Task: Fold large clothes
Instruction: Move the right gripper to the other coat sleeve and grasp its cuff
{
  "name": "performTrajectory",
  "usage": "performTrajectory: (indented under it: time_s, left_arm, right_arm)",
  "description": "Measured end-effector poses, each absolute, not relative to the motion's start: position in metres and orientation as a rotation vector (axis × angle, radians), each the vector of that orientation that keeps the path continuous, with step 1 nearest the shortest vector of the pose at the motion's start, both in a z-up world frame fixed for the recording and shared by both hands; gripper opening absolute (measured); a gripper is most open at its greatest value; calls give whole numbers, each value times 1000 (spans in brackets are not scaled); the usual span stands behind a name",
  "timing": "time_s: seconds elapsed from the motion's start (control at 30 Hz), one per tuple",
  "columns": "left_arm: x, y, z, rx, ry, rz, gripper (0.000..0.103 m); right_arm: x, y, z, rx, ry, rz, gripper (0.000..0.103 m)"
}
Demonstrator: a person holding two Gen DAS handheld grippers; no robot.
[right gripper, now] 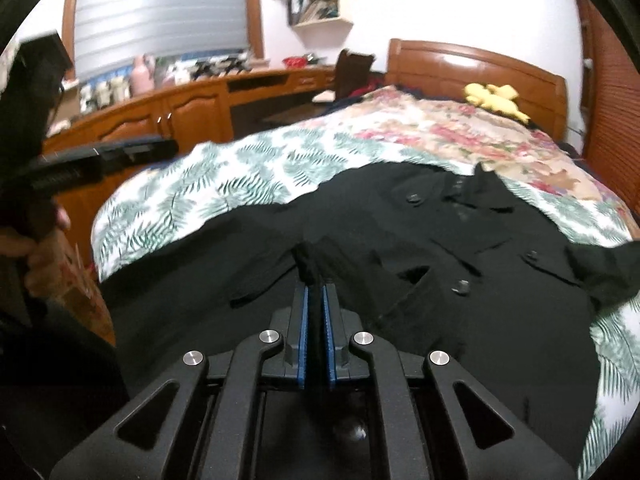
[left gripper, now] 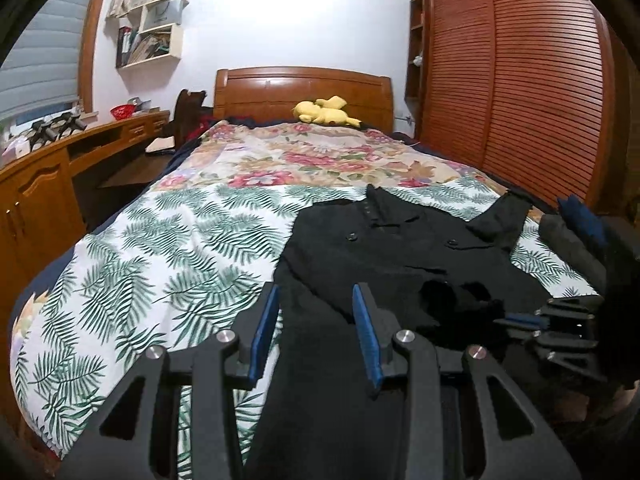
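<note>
**A:** Where is the garment, and what are you holding?

**Me:** The black coat (right gripper: 420, 240) lies spread on the bed (left gripper: 168, 248), on the fern-print cover, collar toward the headboard at twelve o'clock. My right hand-held gripper (right gripper: 315, 296) is pressed together on a raised tuck of the coat's cloth near the hem. My left hand-held gripper (left gripper: 316, 312) stands partly spread over the coat's left edge; the cloth runs under the gap, and I cannot tell whether the pads touch it.

**A:** How will it handle?

**Me:** I judge it thick and fairly heavy, soft rather than stiff, so it should drape and sag between two holds. The weave looks matte, unlikely to slip. The buttons (right gripper: 460, 287) are hard lumps; I would keep off them and take hem corners or shoulder seams, one hold each side.

**A:** Any containers nearby?

**Me:** Wall shelves (left gripper: 154, 36) at ten o'clock hold binders and papers. A red basket (left gripper: 122, 112) sits on the table (left gripper: 48, 160) at nine o'clock; its contents are too small to tell.
</note>
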State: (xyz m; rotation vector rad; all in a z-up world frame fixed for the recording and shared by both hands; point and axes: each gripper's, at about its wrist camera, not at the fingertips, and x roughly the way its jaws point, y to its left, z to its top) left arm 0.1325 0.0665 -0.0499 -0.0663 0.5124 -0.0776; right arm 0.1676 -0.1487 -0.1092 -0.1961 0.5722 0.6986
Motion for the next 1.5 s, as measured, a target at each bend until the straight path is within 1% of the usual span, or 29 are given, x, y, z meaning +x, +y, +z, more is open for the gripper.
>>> performTrajectory:
  time_s: [0.2,0.33,0.4,0.5,0.57,0.6,0.67,0.83,1.13,1.2,1.27,1.37,1.5]
  left_arm:
    - [135,48,-46,-62,503,-124,36]
    - [136,36,-45,-64,506,-157,36]
    - [137,29,-45,-63,506,-183,36]
    - [137,20,-45,-67,507,-212,36]
    - [136,13,-45,-68,505,-231,36]
    - [136,9,-45,-63,504,-238,36]
    - [136,2,-44,-56,501,-251,36]
    - [141,-14,-42,-60,493,-284,36]
    - [155,-39,-47,-65,497,-311,36]
    - [157,-44,-49,-65,501,-313,36]
    - [158,-48,-50,-62,503,-316,36]
    - [159,-52,-52,-56,506,-316,36]
    - [162,-58,-57,-46,524,-311,36]
  right_arm:
    - [150,-181,-103,-186,535,573,5]
    - [139,-209,-107,-167,576,507,5]
    - [133,-221,-108,-167,592,477,7]
    - [121,-243,-105,-183,598,429,16]
    - [116,-258,-99,-183,590,375,26]
    - [114,-265,-95,-170,589,370,28]
    - [113,-279,-84,-142,579,364,40]
    - [119,-284,-74,-178,569,342,42]
    - [160,-279,-91,-211,589,377,42]
    - [175,-286,-89,-200,580,392,45]
    - [190,-293,-85,-197,556,380,53]
    - [218,-304,-81,-209,539,346,60]
    - [263,-321,-83,-219,568,302,61]
